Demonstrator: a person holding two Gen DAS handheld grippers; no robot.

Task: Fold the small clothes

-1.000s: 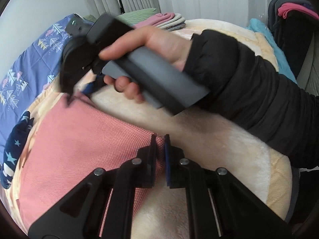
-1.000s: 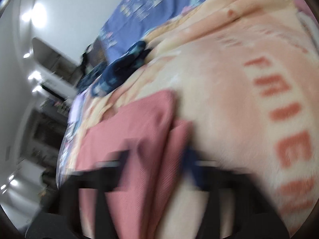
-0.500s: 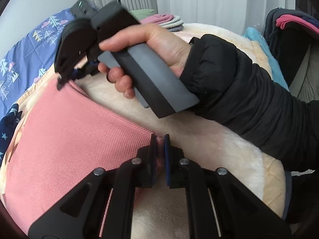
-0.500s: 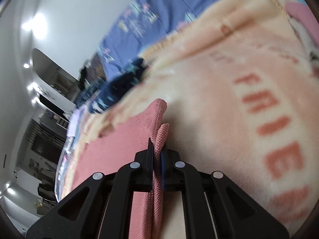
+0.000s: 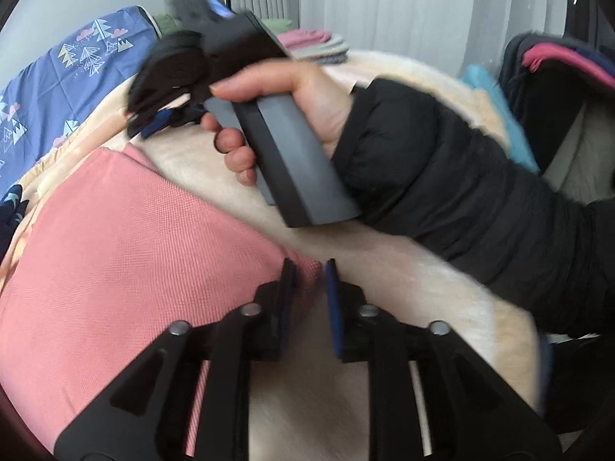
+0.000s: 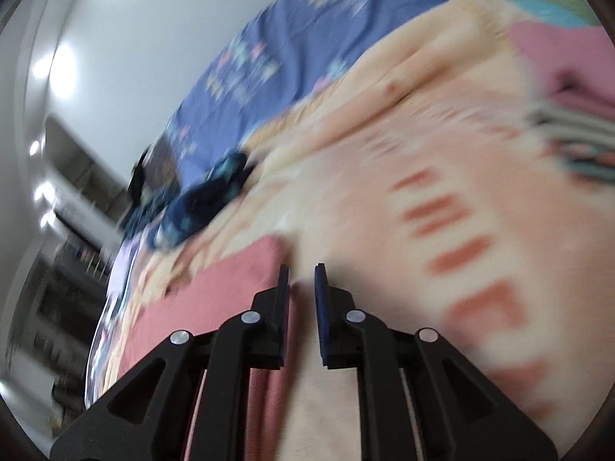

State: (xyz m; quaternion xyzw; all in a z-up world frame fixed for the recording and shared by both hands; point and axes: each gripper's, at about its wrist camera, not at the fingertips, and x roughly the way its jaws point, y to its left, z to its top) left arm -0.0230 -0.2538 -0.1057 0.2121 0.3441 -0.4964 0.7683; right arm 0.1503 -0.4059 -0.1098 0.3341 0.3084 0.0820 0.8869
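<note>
A salmon-pink garment (image 5: 127, 253) lies flat on a cream blanket (image 5: 407, 284). My left gripper (image 5: 310, 269) is open, its jaws a little apart over the garment's near right corner. My right gripper (image 5: 153, 123), held in a hand, hovers above the garment's far corner. In the right wrist view the right gripper (image 6: 301, 271) is open, with the pink garment's folded edge (image 6: 238, 292) just left of and under its left finger. This view is blurred.
A stack of folded clothes (image 5: 315, 44) sits at the far end of the bed by the curtains. A dark navy star-print garment (image 6: 207, 199) lies left of the pink one. A blue patterned sheet (image 5: 50, 88) covers the bed's left. A chair with clothes (image 5: 557, 88) stands right.
Both grippers have opened and let go of the pink garment's corners. The right gripper has lifted up and away from the far corner. The garment now lies flat.
</note>
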